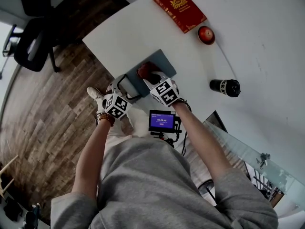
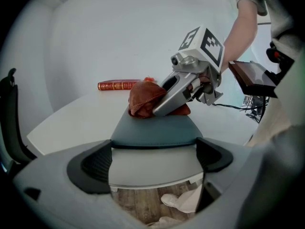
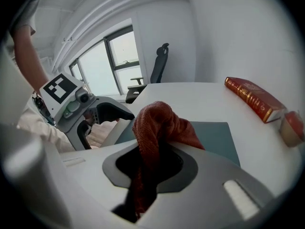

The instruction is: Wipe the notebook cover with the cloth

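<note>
A grey-blue notebook (image 1: 162,61) lies on the white table (image 1: 257,37) at its near edge. My left gripper (image 1: 127,86) clasps the notebook's near end (image 2: 155,128), one jaw against each side. A crumpled red cloth (image 1: 147,70) rests on the cover, pinched in my right gripper (image 1: 151,78), which is shut on it. In the right gripper view the cloth (image 3: 159,123) bulges out from between the jaws over the notebook (image 3: 214,132). From the left gripper view the cloth (image 2: 143,99) sits at the far part of the cover under the right gripper's fingers (image 2: 167,99).
A red hardcover book (image 1: 179,8) lies at the table's far side, with a red apple-like object (image 1: 206,34) beside it. A black cylinder (image 1: 225,87) lies to the right. A small screen (image 1: 162,120) hangs at my chest. An office chair (image 1: 33,42) stands on the wooden floor, left.
</note>
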A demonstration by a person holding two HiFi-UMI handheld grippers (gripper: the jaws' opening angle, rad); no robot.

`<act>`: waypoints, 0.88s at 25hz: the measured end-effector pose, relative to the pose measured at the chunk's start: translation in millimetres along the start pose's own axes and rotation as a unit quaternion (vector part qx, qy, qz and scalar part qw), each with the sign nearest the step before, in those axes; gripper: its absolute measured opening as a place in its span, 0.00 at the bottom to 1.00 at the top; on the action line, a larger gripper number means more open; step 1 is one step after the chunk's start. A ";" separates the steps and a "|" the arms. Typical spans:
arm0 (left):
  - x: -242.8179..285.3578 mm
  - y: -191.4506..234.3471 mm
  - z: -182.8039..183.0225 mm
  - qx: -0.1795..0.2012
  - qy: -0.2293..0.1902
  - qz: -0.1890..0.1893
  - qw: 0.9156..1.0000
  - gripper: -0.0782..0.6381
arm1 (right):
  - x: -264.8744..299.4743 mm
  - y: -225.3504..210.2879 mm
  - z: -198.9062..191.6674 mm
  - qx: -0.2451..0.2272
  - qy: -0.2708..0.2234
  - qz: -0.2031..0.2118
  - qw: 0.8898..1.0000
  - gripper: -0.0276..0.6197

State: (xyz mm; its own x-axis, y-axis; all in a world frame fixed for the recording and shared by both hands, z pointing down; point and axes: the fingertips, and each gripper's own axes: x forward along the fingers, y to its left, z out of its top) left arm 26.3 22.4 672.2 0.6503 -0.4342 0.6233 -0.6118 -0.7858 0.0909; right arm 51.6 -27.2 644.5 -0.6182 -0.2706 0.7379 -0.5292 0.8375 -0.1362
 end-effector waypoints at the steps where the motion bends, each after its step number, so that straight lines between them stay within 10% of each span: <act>1: -0.3 0.1 0.1 0.000 0.000 0.000 1.000 0.87 | 0.7 2.5 0.0 -0.004 0.001 0.008 1.000 0.16; 22: 0.3 1.5 -1.7 0.000 0.003 0.000 1.000 0.87 | 11.7 66.9 -1.2 -0.075 0.027 0.137 0.987 0.16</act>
State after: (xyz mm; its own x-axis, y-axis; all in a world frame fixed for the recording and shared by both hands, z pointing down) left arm 24.8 21.9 673.9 0.6468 -0.4320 0.6286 -0.6126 -0.7852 0.0907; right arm 9.7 26.3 644.8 -0.6920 -0.0022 0.7219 -0.2526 0.9375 -0.2393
